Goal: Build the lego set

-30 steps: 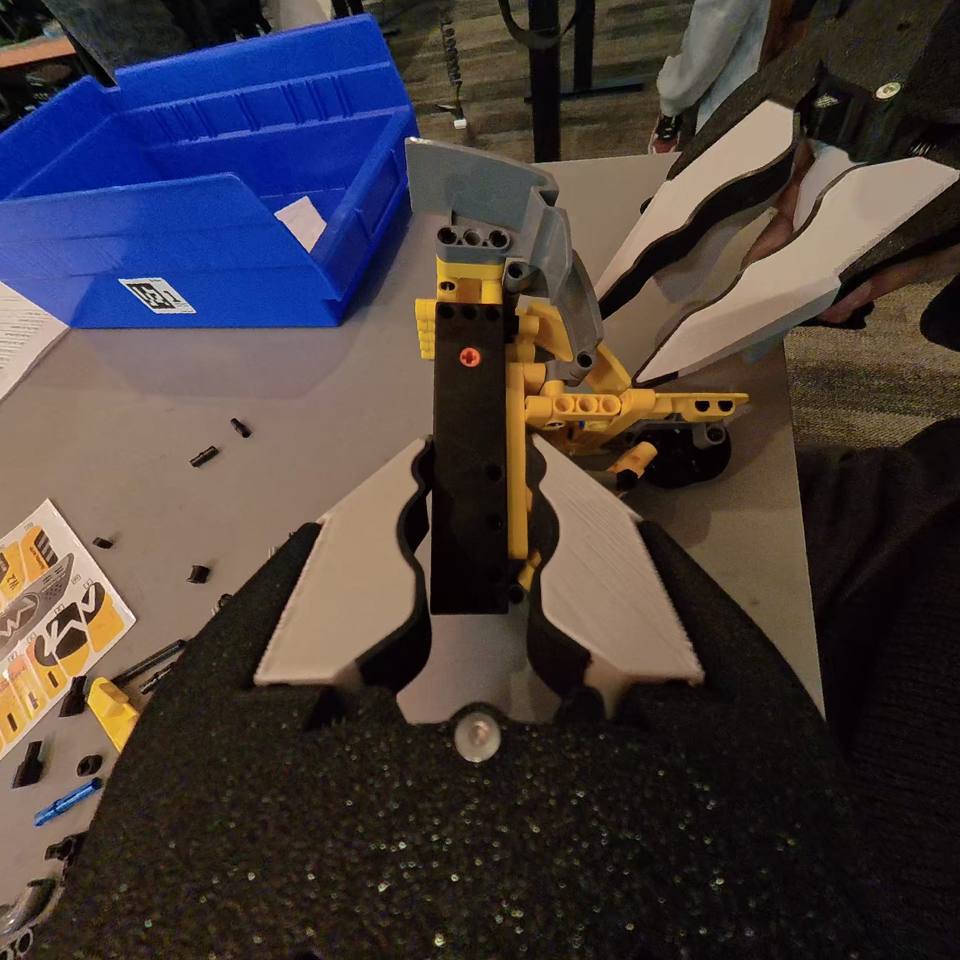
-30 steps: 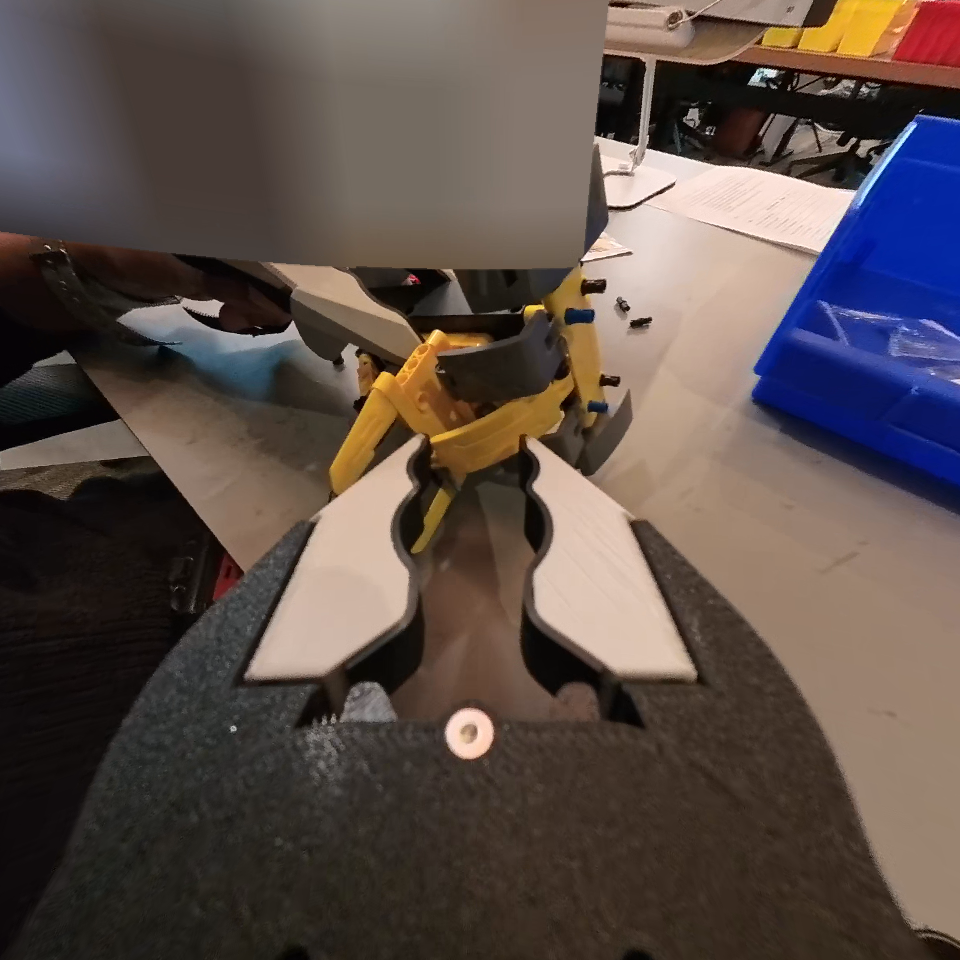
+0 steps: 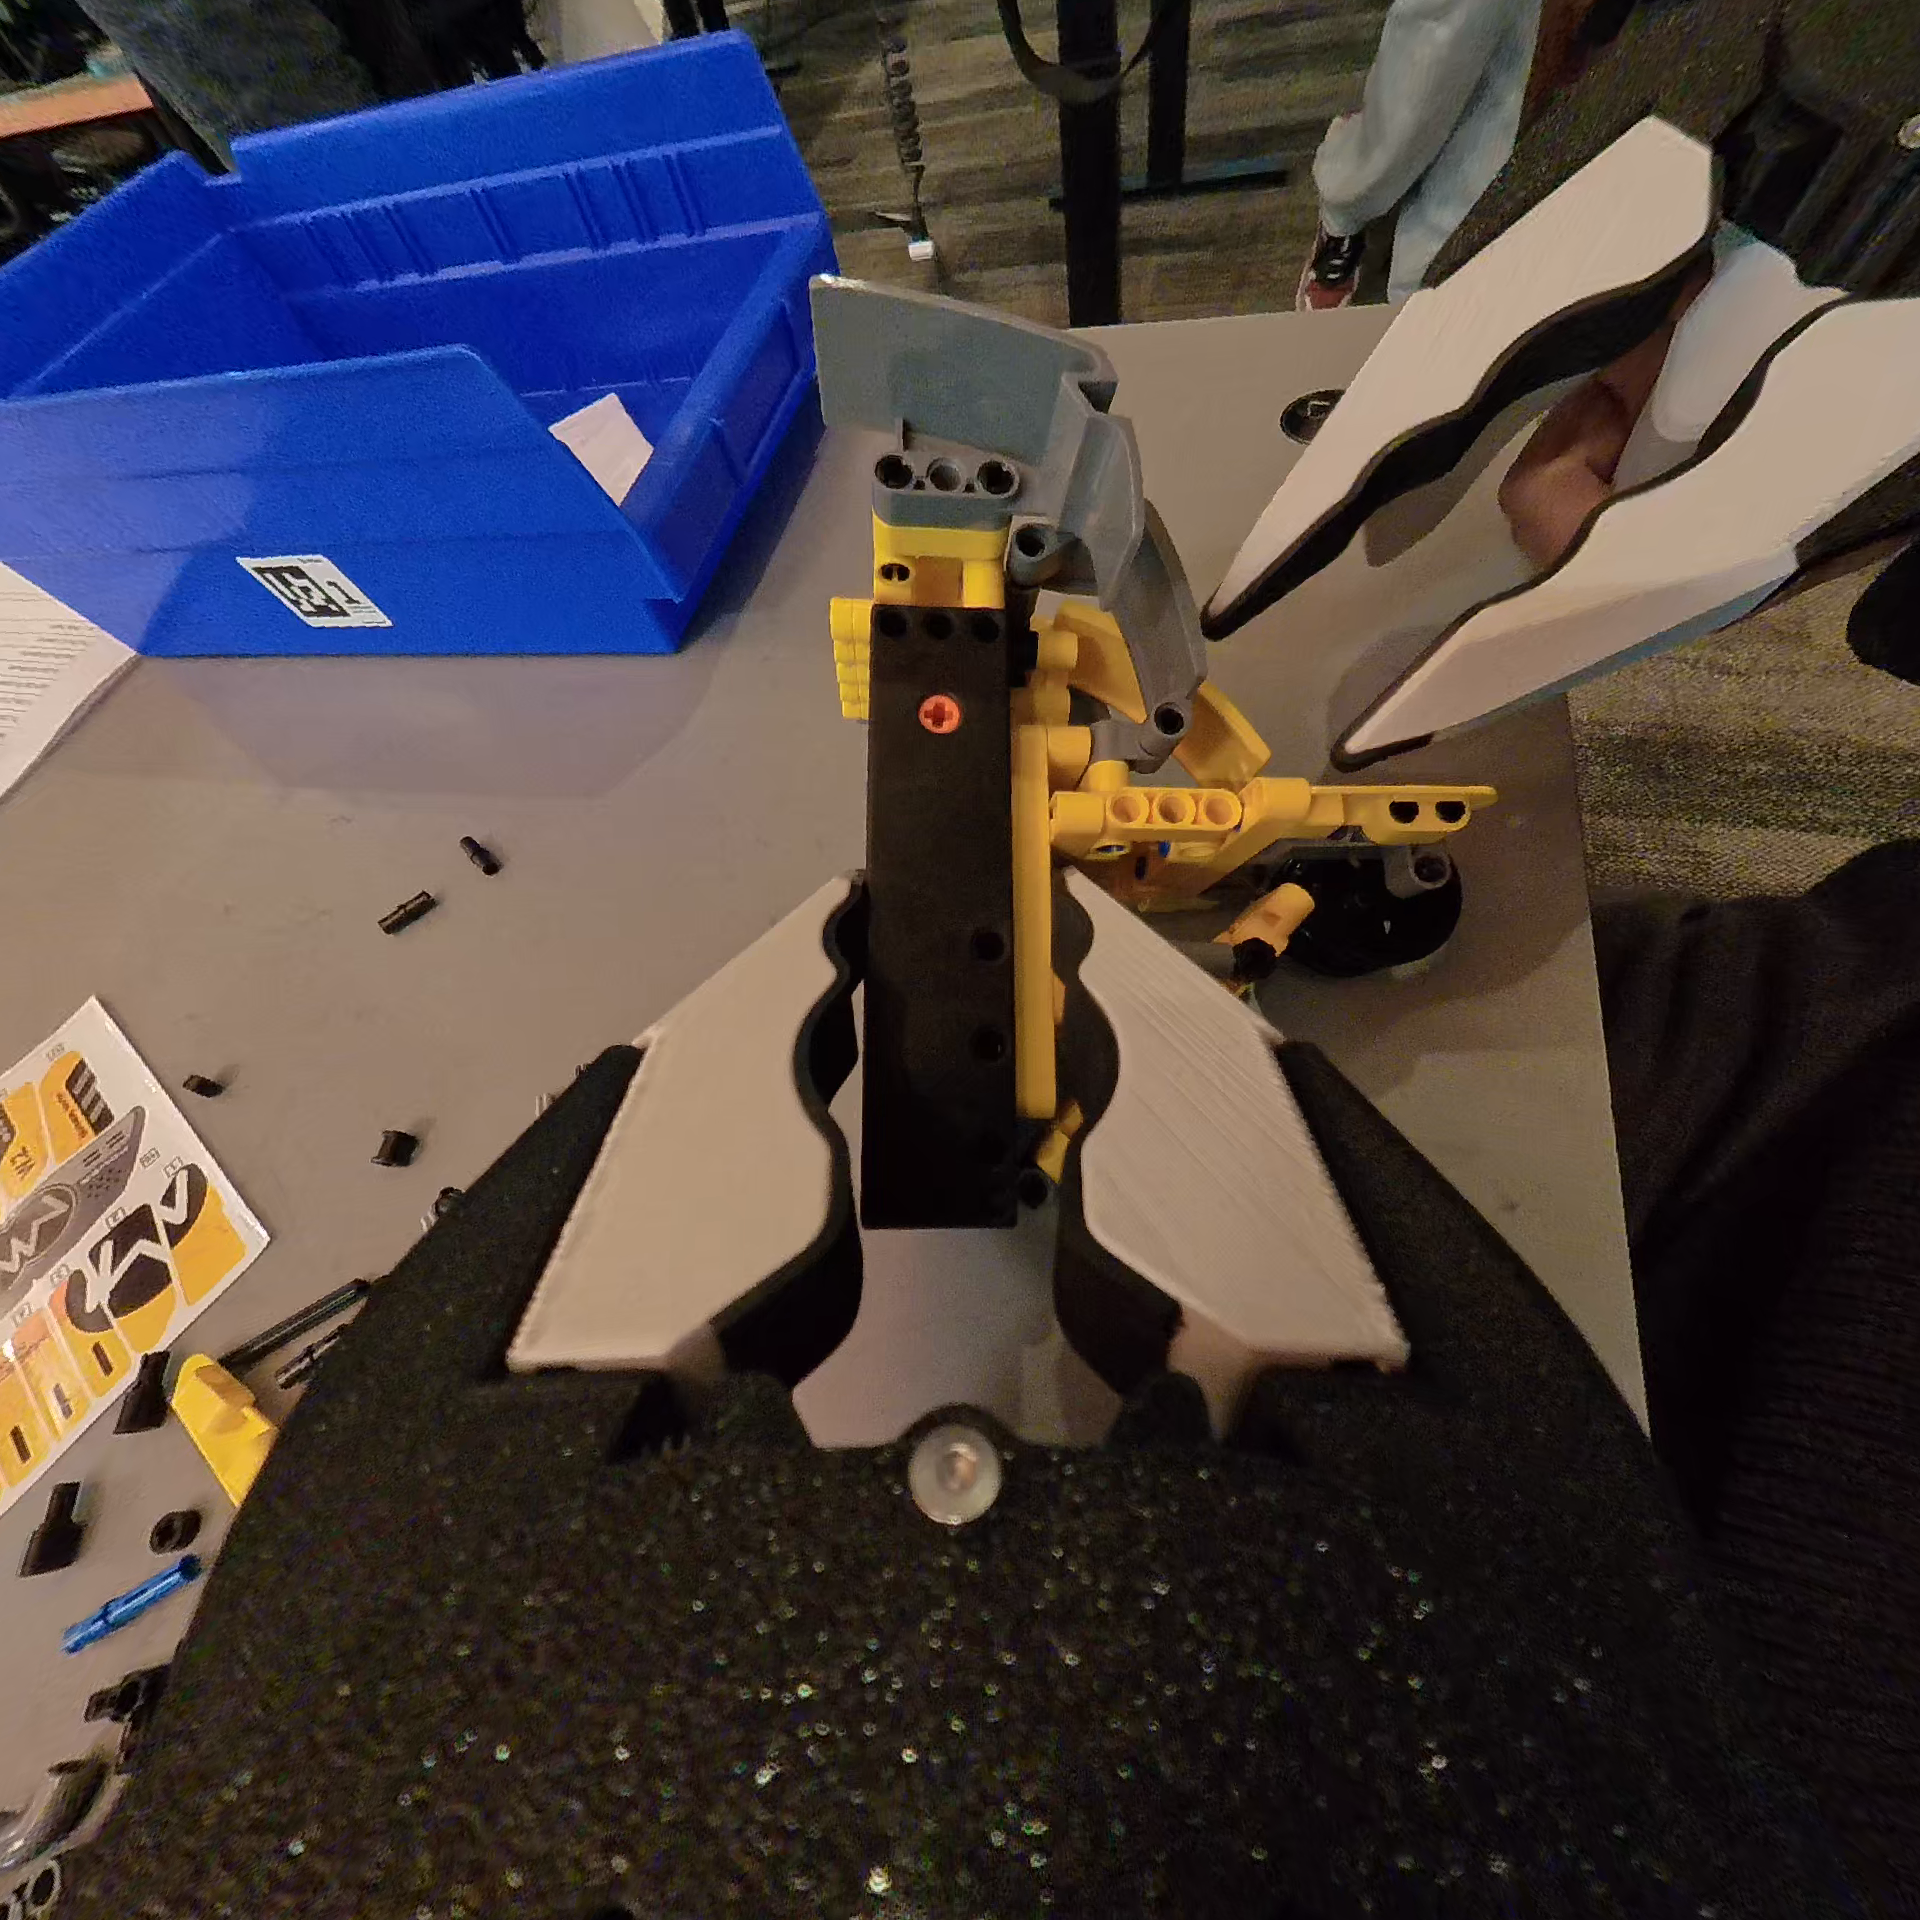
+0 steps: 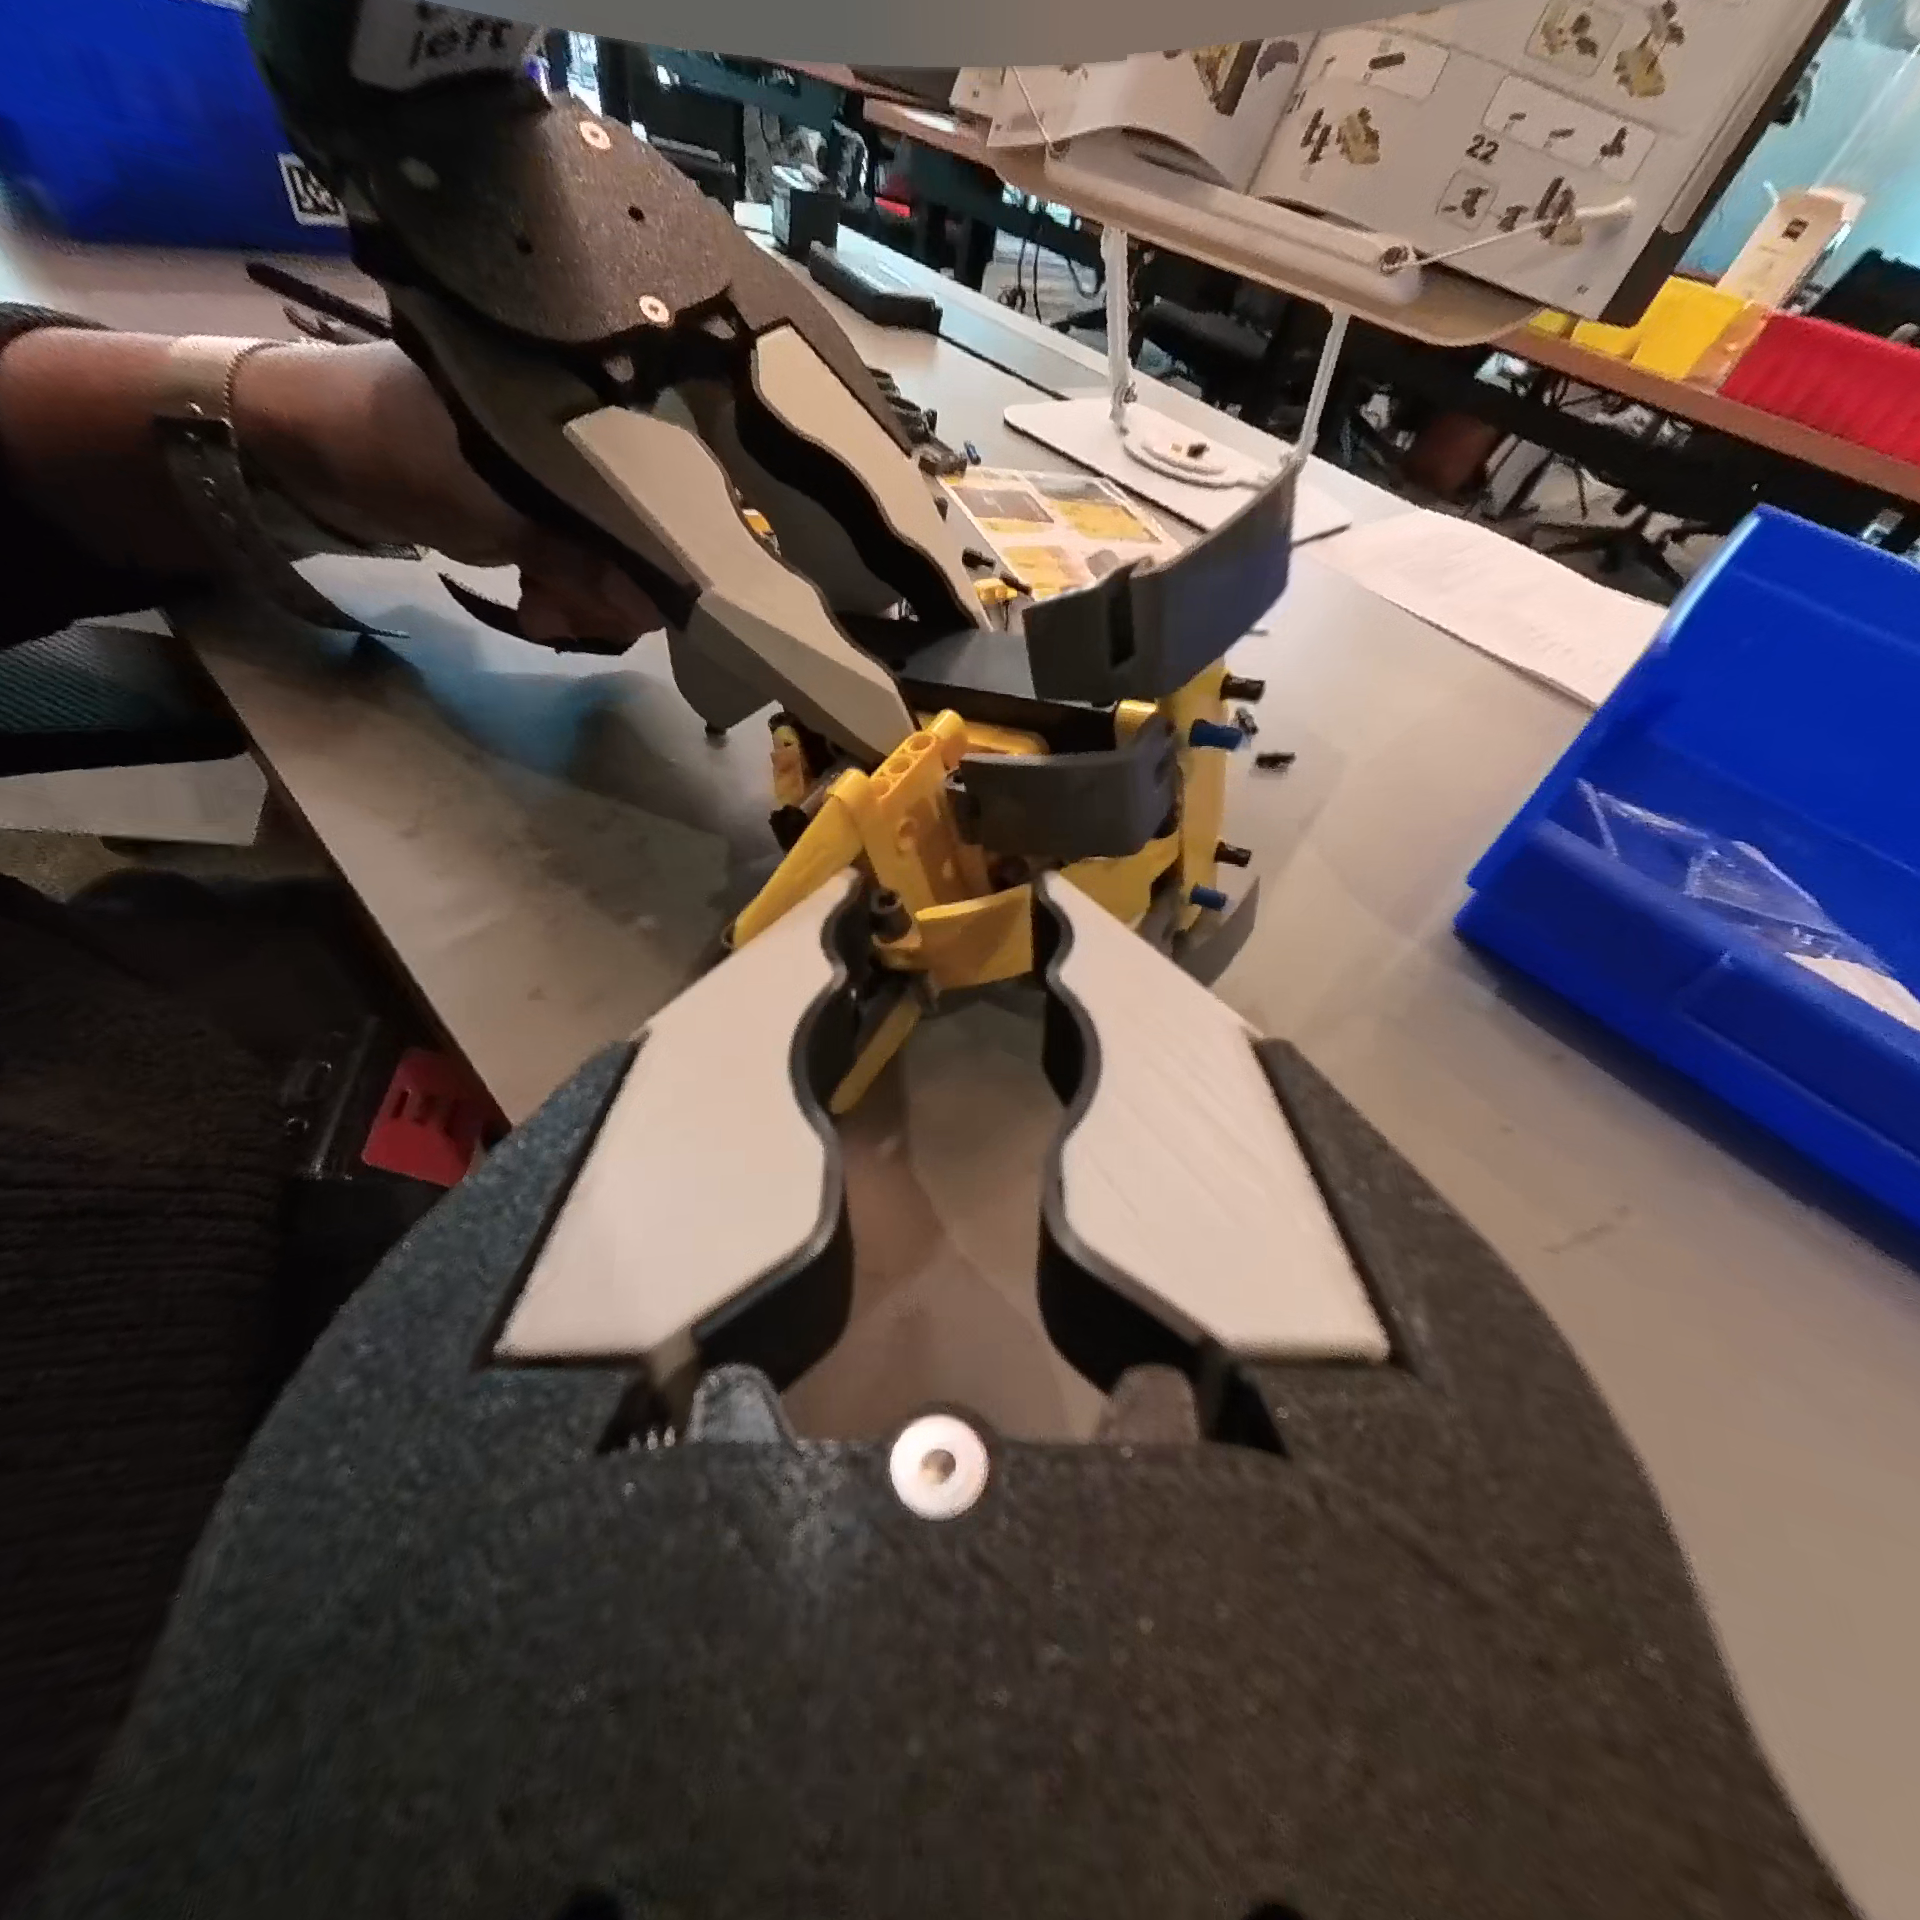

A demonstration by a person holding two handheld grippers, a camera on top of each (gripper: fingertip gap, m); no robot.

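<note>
On the grey table (image 3: 644, 790), far left there's a sticker sheet (image 3: 94, 1226) and loose black pins (image 3: 405, 912), then a blue bin (image 3: 343, 436); mid-table the left gripper (image 3: 961, 894) is clamped on the black beam (image 3: 940, 914) of a yellow toy model (image 3: 1164, 810); right gripper (image 4: 948, 894) sits spread apart, fingertips just beside the model's yellow side, not pinching anything.

1. Right gripper (image 3: 1309, 686) drawn back from the yellow brick model (image 3: 1174, 810) in the left wrist view, fingertips now just clear of it, jaws apart and empty.
2. Right wrist view swung upward: an open instruction booklet (image 4: 1455, 114) on a stand now seen above.
3. Model possibly raised slightly by the left gripper (image 4: 914, 675); hard to judge.
</note>
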